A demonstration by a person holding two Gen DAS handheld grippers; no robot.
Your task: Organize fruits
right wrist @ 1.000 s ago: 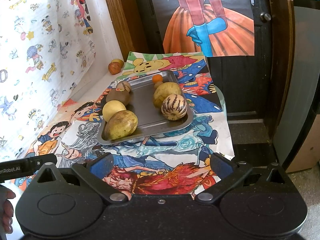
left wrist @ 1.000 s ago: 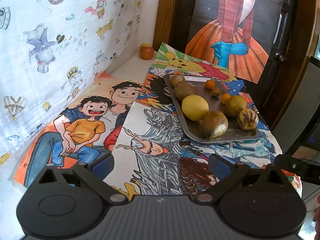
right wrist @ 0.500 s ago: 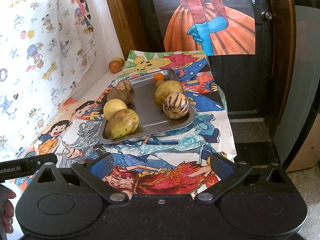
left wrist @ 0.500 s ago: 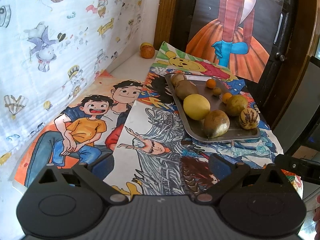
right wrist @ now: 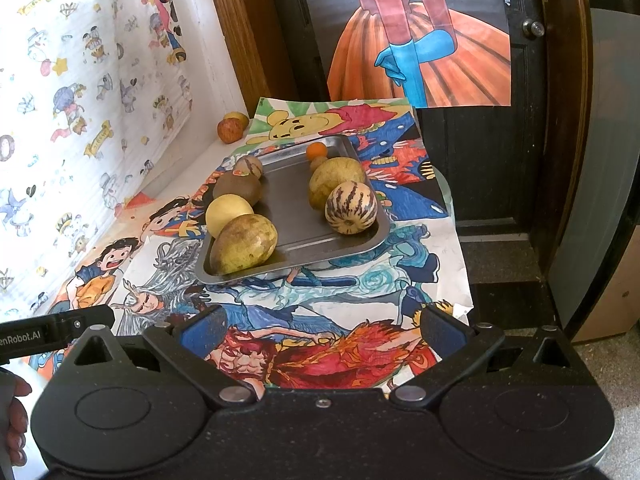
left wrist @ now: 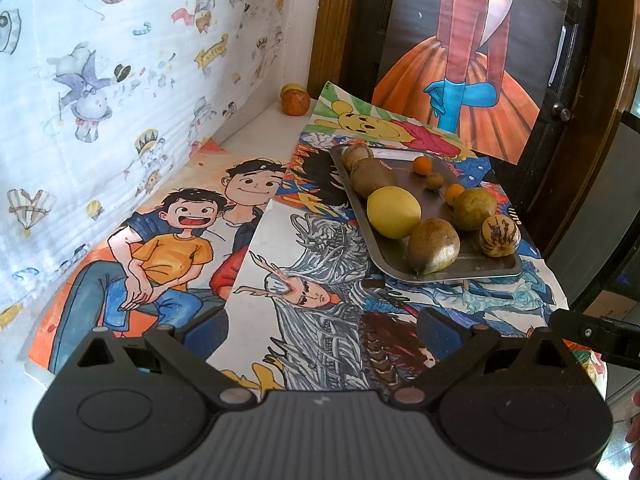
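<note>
While both tongs are hanging spread wide and empty, the left gripper (left wrist: 322, 326) and right gripper (right wrist: 320, 324) are facing the metal tray (right wrist: 294, 194) of fruit ahead of them. Nearest the right fingers are lying a brownish mango (right wrist: 243, 244) and a striped melon (right wrist: 351, 208). Going well likely means straddling one fruit's middle and squeezing gently, since round skins are liable to roll.

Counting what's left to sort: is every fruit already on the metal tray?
No: a reddish fruit and a yellow one sit off the tray, by the wall corner.
</note>
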